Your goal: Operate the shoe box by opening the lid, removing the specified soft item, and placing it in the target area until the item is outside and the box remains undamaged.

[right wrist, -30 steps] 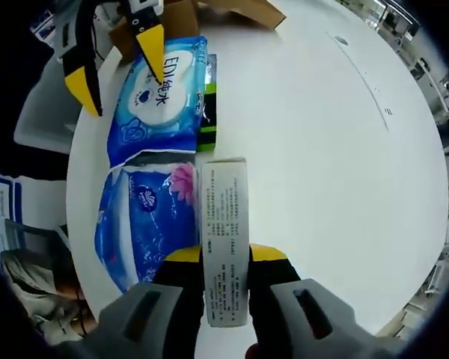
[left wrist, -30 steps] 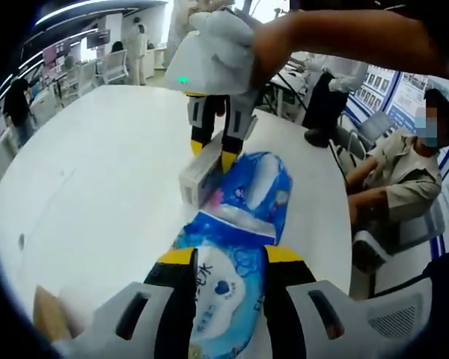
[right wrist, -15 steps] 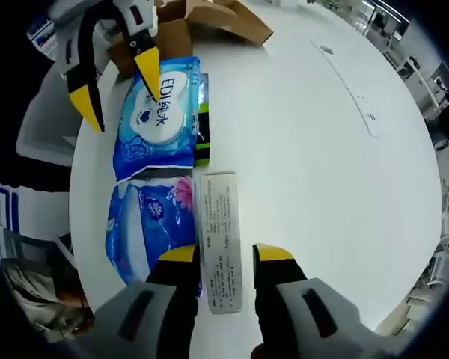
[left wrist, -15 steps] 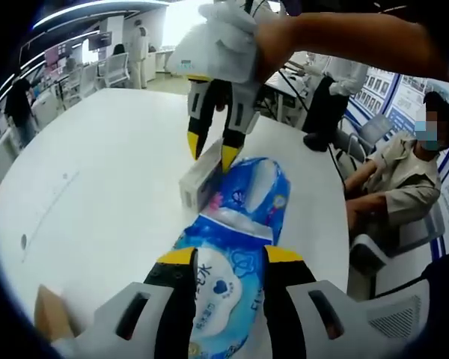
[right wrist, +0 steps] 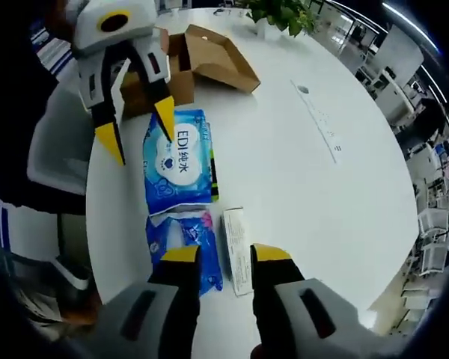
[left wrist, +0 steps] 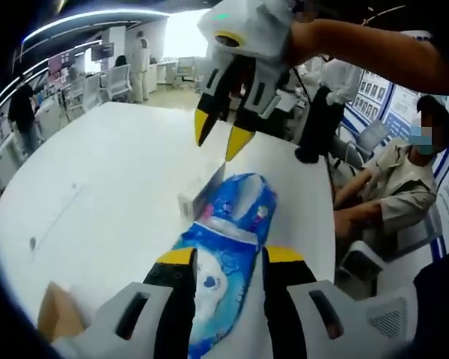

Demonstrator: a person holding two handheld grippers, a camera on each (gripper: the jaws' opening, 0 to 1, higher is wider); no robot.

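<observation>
Open-plan office, people and chairs in the background; work surface is a large round white table [right wrist: 344, 149]. In the right gripper view the cardboard shoe box [right wrist: 183, 63] sits well ahead of the right gripper [right wrist: 226, 254], lid flap folded open, no crushing or tearing visible from here. Items lying out on the table, between box and right gripper: one wet-wipes pack [right wrist: 177, 161] (blue and white, printed label), one blue tissue pack [right wrist: 181, 247] touching its near end, one slim white carton [right wrist: 237, 250] just beside the tissue pack, and a dark green-edged item [right wrist: 215, 176] partly hidden under the wipes pack; identity unclear. Count: one box, two soft packs, one carton, one unidentified flat item. Right gripper: jaws spread, nothing between them, raised above the carton, which lies free just ahead of its tips. Left gripper [left wrist: 229, 256]: jaws stand apart to either side of the wipes pack [left wrist: 213, 288]; in the right gripper view the left gripper [right wrist: 138, 123] looks to hover just over that pack's far end with a gap, so I judge it is not pinching, though contact cannot be fully ruled out. Judgement on progress: lid opening done, soft items are outside the box, so removal appears done. Remaining: confirm that where they lie is the target area, then withdraw both grippers.
</observation>
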